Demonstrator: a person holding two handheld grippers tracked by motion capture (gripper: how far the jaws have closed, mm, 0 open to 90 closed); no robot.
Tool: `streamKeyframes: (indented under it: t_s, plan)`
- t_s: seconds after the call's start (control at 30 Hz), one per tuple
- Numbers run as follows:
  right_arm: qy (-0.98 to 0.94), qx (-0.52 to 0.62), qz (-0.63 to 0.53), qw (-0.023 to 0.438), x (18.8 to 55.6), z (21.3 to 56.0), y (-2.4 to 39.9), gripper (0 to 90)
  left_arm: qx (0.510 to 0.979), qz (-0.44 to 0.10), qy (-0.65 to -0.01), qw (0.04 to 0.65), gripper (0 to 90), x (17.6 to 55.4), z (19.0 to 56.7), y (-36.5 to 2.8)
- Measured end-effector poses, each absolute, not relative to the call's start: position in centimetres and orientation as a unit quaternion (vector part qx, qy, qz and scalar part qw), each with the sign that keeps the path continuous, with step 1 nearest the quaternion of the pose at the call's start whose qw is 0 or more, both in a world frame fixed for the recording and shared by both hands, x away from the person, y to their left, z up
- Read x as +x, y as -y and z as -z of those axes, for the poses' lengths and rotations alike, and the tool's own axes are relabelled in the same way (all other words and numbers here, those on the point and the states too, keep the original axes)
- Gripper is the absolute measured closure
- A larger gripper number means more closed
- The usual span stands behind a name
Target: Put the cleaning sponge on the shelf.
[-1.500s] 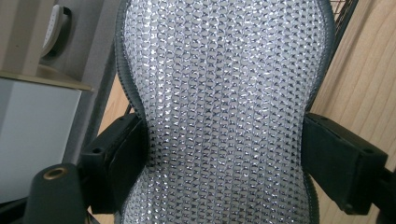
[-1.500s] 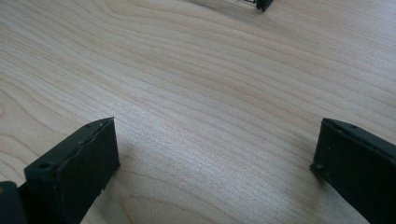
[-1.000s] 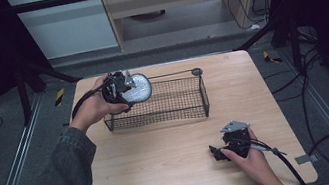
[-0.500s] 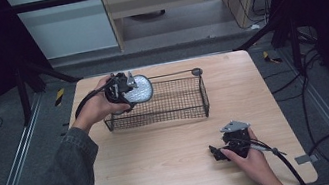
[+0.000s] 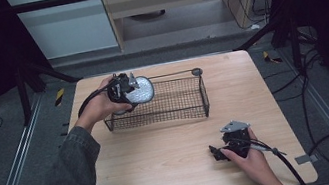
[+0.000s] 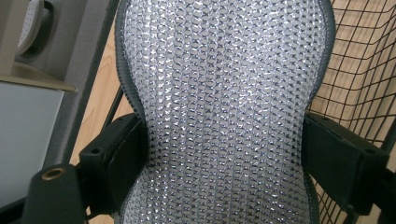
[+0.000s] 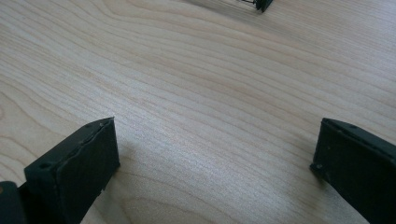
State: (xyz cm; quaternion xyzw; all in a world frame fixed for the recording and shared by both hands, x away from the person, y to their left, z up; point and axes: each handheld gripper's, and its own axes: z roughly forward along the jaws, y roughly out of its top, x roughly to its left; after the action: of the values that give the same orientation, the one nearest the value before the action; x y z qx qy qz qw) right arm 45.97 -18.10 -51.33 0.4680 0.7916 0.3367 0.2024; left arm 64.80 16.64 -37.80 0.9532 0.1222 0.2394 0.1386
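A person seated at a wooden table [image 5: 166,173] works with 2 handheld grippers. The left gripper [image 5: 124,90] is clenched on a silvery mesh pad [image 5: 141,90] with a dark edge, holding it over the left end of a black wire basket [image 5: 174,102]; its jaws have just been easing apart slightly, yet in the left gripper view both jaws press into the pad's [image 6: 224,112] sides, which are pinched inward at the waist, with the basket's wires [image 6: 359,70] just beside it. The basket stands on the far half of the table. The right gripper [image 5: 218,153] rests on the tabletop well apart from the basket, toward its near right, released: in the right gripper view its 2 jaws stand wide apart over bare wood [image 7: 210,93], with nothing between them.
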Motion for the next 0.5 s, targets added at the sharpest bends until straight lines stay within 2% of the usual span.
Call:
streamKeyframes:
  t_s: [0.33,0.43,0.5]
  plan:
    - [-0.791,0.469,-0.336,0.202,45.96,51.32,18.10,0.5,0.954,-0.231,-0.124,0.142,14.2,65.00,38.15,-16.58]
    - [-0.791,0.469,-0.336,0.202,45.95,51.32,18.09,0.5,0.957,-0.205,-0.133,0.154,10.0,65.01,38.22,-16.64]
    - [-0.791,0.469,-0.336,0.202,45.95,51.32,18.09,0.5,0.956,-0.209,-0.136,0.153,8.4,64.97,38.30,-16.61]
